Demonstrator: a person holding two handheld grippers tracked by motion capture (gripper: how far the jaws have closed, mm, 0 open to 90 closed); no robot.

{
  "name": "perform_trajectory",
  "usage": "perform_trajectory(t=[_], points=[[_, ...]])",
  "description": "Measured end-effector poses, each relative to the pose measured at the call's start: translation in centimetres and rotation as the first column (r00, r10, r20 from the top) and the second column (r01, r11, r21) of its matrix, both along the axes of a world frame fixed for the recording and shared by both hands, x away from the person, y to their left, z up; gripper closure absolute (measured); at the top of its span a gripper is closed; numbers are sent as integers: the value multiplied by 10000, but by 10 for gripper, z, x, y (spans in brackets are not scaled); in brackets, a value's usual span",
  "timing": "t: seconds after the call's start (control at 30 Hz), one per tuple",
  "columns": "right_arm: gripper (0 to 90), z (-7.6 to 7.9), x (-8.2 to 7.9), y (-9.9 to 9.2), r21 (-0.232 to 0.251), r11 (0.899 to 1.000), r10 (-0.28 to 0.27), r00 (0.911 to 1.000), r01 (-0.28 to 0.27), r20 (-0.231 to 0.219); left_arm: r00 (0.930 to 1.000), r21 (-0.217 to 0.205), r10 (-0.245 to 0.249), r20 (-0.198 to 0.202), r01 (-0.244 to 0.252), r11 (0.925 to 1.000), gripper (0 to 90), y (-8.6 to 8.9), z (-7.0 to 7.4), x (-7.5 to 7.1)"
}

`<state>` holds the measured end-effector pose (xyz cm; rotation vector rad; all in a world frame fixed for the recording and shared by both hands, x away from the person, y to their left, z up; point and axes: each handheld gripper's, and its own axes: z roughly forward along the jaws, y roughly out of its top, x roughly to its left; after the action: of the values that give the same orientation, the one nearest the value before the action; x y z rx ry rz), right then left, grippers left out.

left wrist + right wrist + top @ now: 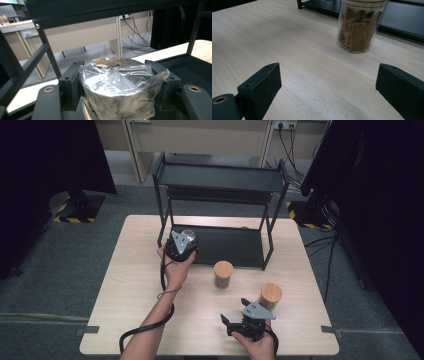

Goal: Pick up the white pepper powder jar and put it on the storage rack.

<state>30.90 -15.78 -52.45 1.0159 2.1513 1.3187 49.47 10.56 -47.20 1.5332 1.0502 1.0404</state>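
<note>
Pale wood table point(140, 285), grey floor; left fingers clamp wrapped jar point(117, 87), right fingers gape empty.

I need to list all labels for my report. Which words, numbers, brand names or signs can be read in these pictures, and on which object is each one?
None can be read.
Wrapped jar in the left gripper: film and glare, no print visible.
Jar with the wooden lid: no label.
Second jar: no label visible.
Black shelf rack: no marking.
Yellow-black hazard stripes on the floor: a pattern, no words.
</note>
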Motion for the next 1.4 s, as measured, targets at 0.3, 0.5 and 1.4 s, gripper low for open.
perform_trajectory(t=[0.3,0.5,1.4], points=[[67,0,0,0,11,10000,26,10000,-26,-9,9999,48,-29,-137,30,10000,345,-1,-6,8],[67,0,0,0,28,10000,30,10000,-30,-9,9997,117,-34,-230,37,9999,344,-2,-11,11],[68,0,-1,0,-20,10000,78,10000,-78,1,9975,-198,-301,-647,288,9994,281,0,-17,17]])
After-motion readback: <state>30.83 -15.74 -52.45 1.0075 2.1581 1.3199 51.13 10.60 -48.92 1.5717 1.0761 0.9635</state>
